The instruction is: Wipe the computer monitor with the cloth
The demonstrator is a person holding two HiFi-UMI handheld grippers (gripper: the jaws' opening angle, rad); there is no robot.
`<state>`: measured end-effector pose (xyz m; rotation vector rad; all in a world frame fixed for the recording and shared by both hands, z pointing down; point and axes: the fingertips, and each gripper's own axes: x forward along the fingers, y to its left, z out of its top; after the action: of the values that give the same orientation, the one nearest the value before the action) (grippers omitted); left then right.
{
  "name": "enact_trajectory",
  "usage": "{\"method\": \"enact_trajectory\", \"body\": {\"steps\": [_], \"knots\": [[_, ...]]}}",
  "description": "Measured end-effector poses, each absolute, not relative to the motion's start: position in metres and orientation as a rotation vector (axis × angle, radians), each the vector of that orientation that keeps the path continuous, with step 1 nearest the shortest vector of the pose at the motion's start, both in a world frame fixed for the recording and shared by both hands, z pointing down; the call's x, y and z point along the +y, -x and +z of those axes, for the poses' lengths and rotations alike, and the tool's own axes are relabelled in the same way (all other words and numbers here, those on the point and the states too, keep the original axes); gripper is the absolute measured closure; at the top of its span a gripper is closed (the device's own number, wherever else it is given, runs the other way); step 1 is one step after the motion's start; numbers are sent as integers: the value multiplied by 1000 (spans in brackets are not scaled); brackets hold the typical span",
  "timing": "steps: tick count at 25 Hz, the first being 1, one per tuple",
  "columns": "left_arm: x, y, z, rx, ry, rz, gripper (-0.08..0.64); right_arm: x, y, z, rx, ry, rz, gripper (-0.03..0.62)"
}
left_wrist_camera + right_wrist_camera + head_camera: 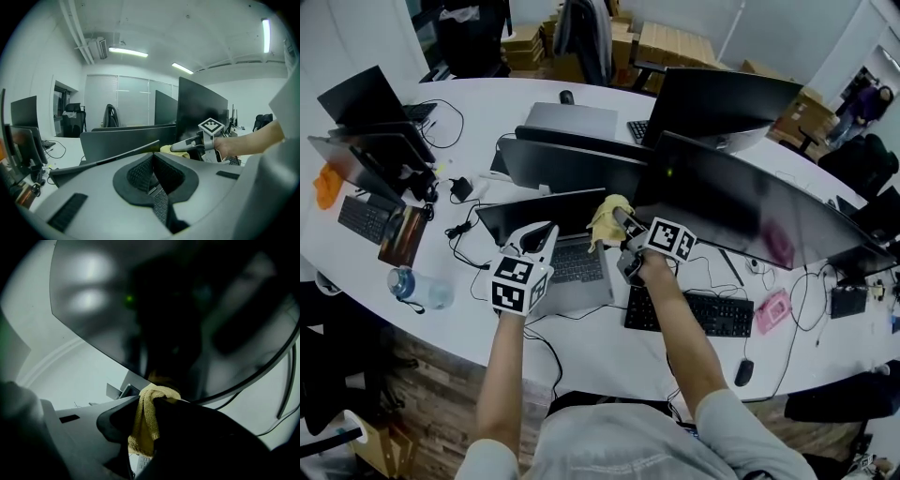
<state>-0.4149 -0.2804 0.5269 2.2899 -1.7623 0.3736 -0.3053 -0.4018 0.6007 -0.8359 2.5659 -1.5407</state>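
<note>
Monitor (741, 202): cloth (145, 423) sat near lower edge; probably best wiped flat, lightly.
Right claw (153, 400): pinched the cloth.
Left claw (151, 159): pressed together, empty.

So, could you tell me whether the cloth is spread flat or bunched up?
Bunched up: the cloth hangs crumpled, pinched in the right tool.

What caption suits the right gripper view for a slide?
Right gripper shut on a yellow cloth, close under the dark monitor screen.
</note>
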Motion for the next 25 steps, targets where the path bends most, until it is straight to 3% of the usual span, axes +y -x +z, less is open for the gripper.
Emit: {"method": "enact_trajectory", "body": {"steps": [25], "knots": [[-254,405,453,-1818,-2372,323,541,-397,303,445,2499,864,-1299,483]]}}
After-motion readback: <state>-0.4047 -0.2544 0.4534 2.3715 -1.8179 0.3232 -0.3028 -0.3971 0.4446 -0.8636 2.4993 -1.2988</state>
